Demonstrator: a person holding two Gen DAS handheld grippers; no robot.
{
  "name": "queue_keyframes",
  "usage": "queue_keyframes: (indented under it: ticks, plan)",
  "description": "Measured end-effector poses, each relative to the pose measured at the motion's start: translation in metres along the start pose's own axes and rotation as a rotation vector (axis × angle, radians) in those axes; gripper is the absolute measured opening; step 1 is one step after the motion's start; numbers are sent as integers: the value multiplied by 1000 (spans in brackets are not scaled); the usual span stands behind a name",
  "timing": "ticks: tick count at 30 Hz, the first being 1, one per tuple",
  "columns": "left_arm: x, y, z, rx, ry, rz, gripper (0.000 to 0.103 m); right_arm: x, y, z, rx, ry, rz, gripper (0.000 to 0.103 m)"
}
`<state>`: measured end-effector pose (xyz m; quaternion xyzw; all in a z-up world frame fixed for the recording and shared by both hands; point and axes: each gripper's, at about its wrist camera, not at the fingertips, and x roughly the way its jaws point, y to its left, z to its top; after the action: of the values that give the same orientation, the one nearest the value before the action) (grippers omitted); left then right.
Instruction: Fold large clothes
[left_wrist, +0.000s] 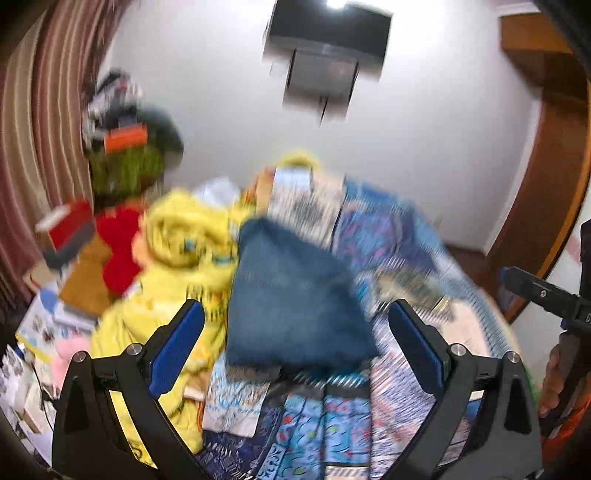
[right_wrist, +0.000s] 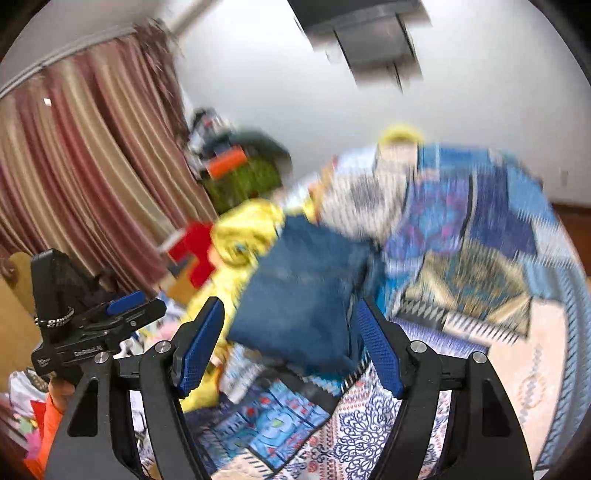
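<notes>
A folded blue denim garment (left_wrist: 295, 295) lies on the patterned bedspread (left_wrist: 388, 240), and it also shows in the right wrist view (right_wrist: 306, 291). My left gripper (left_wrist: 295, 314) is open and empty, held just short of the garment. My right gripper (right_wrist: 290, 328) is open and empty, also just in front of it. The right gripper's body shows at the right edge of the left wrist view (left_wrist: 546, 291). The left gripper's body shows at the left of the right wrist view (right_wrist: 92, 328). Both views are motion-blurred.
A crumpled yellow garment (left_wrist: 177, 258) lies left of the denim, with red cloth (left_wrist: 118, 240) and a cluttered pile (left_wrist: 125, 147) beyond it. Striped curtains (right_wrist: 74, 166) hang at left. A dark wall-mounted unit (left_wrist: 325, 48) hangs above. A wooden door frame (left_wrist: 546, 166) stands at right.
</notes>
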<state>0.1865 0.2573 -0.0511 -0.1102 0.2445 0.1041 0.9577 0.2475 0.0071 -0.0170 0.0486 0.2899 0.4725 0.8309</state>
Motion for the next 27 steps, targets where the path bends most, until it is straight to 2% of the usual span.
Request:
queue_keyframes:
  ticks: [4, 7, 10, 14, 17, 21, 23, 25, 27]
  plan:
    - [-62, -27, 11, 41, -168, -9, 101, -60, 37, 7, -84, -145, 9, 71]
    - [-108, -47, 8, 67, -284, -12, 101, -90, 61, 6, -132, -217, 18, 71]
    - [-138, -61, 2, 81, -351, -1, 101, -112, 81, -2, -171, -277, 8, 71]
    - [-165, -77, -13, 104, -428, 55, 101, -131, 96, -17, -186, -327, -2, 71]
    - [-174, -82, -24, 92, -439, 51, 101, -138, 104, -28, -202, -348, -40, 71]
    - [-179, -87, -35, 85, -441, 77, 102, -137, 109, -35, -213, -357, -97, 85]
    - [-179, -88, -40, 82, -429, 74, 102, -139, 110, -38, -224, -362, -124, 88]
    - [-178, -88, -41, 80, -414, 71, 102, -140, 111, -39, -232, -364, -148, 98]
    - [-178, -88, -43, 76, -407, 77, 102, -144, 111, -41, -232, -369, -151, 103]
